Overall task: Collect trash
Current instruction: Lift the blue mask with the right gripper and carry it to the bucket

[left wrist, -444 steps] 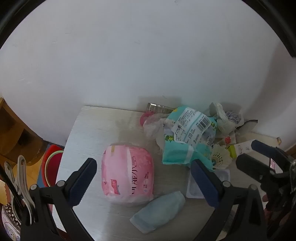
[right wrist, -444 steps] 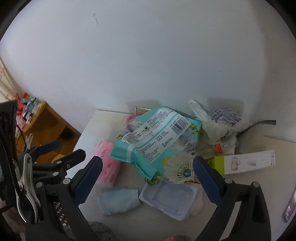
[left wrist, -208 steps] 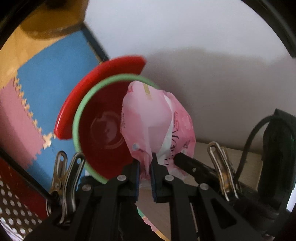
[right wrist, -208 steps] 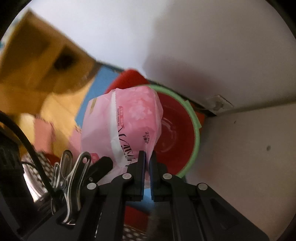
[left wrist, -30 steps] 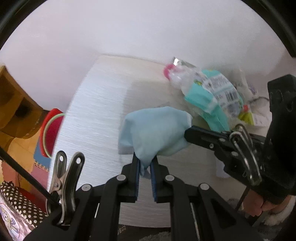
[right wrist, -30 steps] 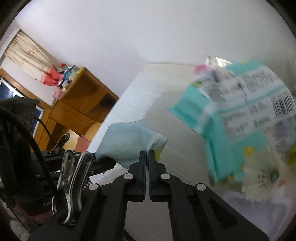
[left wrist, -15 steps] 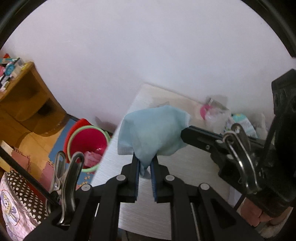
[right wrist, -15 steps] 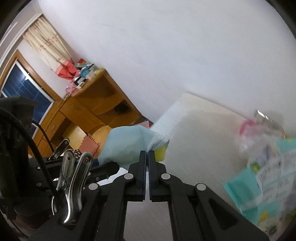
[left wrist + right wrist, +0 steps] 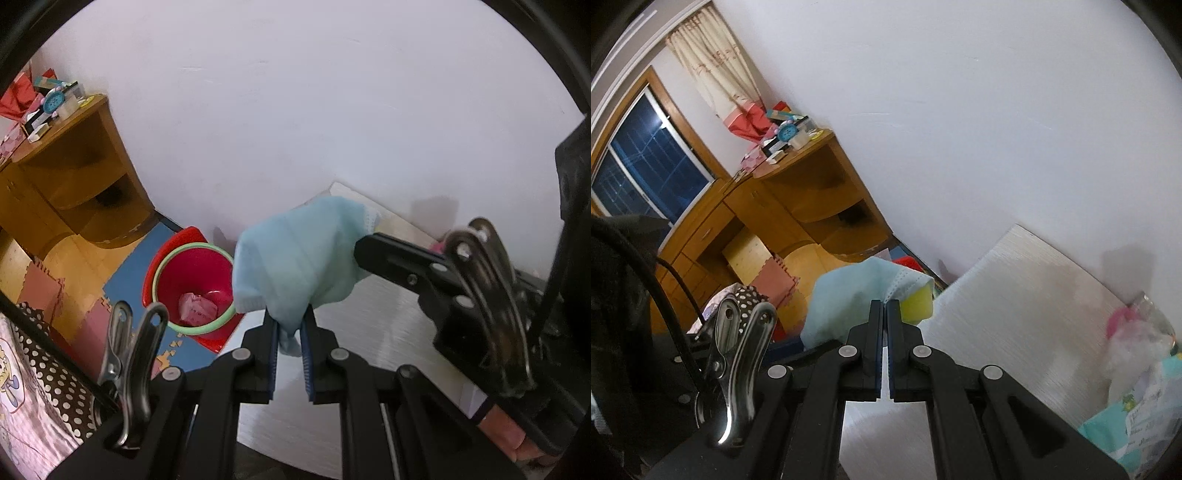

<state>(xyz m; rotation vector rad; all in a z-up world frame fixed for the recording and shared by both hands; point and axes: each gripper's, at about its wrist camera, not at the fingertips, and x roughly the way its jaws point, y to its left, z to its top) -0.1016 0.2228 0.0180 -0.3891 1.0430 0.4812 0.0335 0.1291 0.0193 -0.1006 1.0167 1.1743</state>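
Left wrist view: left gripper [image 9: 289, 341] pinches the lower fold of the blue face mask [image 9: 299, 254], which bulges up above its fingers. Right gripper [image 9: 884, 314] is clamped on the mask's far edge (yellow showing inside it). Beyond and left, down on the floor, sits the red bin [image 9: 168, 280], pink packet [image 9: 197, 308] inside, beside the white table [image 9: 380, 325].

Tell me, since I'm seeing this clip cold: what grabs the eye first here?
The pale blue face mask, pinched between the left gripper at its bottom and the right gripper at its edge, hangs mid-frame past the white table. Below it on the floor sits a red bin with a pink packet inside.
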